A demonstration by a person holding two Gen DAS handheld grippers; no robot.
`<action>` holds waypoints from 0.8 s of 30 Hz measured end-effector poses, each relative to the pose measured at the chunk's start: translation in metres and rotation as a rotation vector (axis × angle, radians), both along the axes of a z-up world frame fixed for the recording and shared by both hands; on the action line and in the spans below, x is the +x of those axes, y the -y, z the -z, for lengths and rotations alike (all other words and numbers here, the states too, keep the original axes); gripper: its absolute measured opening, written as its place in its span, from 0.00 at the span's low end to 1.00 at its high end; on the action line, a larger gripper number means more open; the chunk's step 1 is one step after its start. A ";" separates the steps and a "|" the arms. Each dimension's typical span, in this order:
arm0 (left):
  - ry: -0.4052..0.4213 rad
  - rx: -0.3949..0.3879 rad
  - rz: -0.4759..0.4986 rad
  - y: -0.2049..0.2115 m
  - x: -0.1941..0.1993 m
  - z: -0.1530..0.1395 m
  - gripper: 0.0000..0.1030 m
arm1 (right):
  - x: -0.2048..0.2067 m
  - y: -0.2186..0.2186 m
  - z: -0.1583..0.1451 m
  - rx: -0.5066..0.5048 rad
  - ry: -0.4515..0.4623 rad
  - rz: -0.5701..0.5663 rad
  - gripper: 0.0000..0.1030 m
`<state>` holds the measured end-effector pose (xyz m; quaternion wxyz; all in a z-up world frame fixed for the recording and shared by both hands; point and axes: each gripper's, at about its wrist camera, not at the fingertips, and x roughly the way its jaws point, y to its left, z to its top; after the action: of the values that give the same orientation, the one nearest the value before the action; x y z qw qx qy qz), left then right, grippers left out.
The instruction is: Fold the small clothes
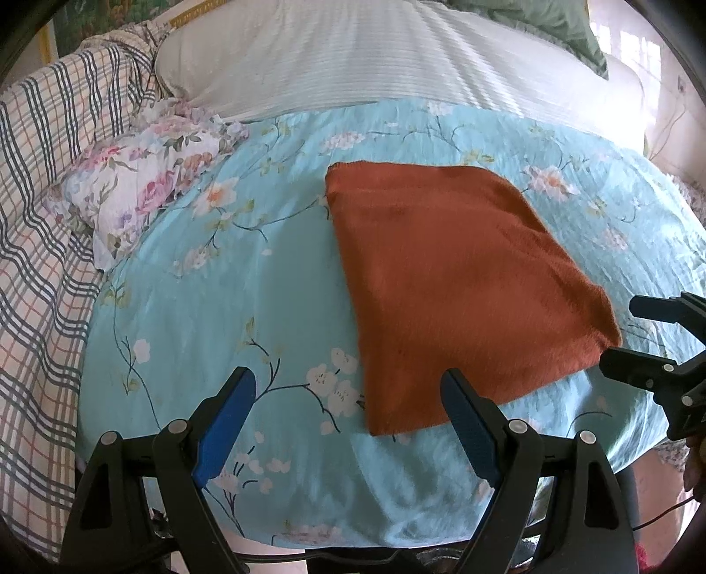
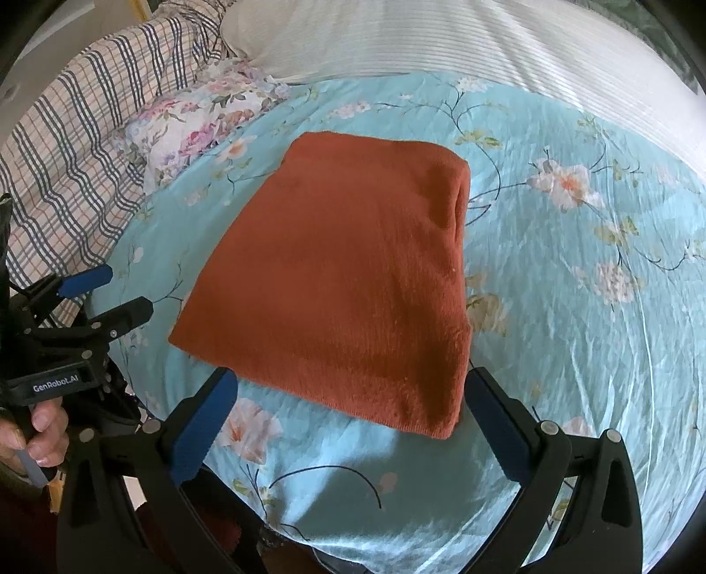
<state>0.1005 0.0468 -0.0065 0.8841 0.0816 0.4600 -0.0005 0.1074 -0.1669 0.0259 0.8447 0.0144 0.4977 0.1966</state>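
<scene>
A rust-orange knitted garment [image 1: 459, 282] [image 2: 344, 282] lies folded into a flat rectangle on the light-blue floral bedspread [image 1: 229, 282] [image 2: 573, 309]. My left gripper [image 1: 348, 379] hovers over the bedspread at the garment's near left corner, jaws wide apart with nothing between them; it shows again at the left edge of the right wrist view as the left gripper [image 2: 128, 291], held by a hand [image 2: 39, 432]. My right gripper [image 2: 353, 384] stands open just before the garment's near edge, fingers straddling it without pressing; the right gripper [image 1: 617, 335] also shows at the right edge of the left wrist view.
A floral pillow [image 1: 141, 185] [image 2: 198, 119] lies at the back left of the bedspread. A plaid sheet [image 1: 44, 220] [image 2: 75, 145] covers the left side. A white striped cushion [image 1: 353, 57] [image 2: 441, 35] lies behind.
</scene>
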 end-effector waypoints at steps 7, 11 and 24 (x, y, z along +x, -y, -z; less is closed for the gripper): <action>0.005 0.000 0.004 0.004 -0.001 -0.001 0.84 | 0.000 -0.004 -0.001 0.002 0.003 -0.004 1.00; 0.004 0.000 0.005 0.004 -0.001 -0.001 0.84 | -0.001 -0.006 0.000 0.002 0.000 -0.007 1.00; 0.002 0.004 0.014 0.004 0.001 0.000 0.84 | -0.002 -0.006 0.002 0.002 -0.005 -0.001 1.00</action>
<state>0.1013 0.0432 -0.0066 0.8844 0.0867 0.4585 -0.0057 0.1056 -0.1606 0.0238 0.8432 0.0155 0.4998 0.1975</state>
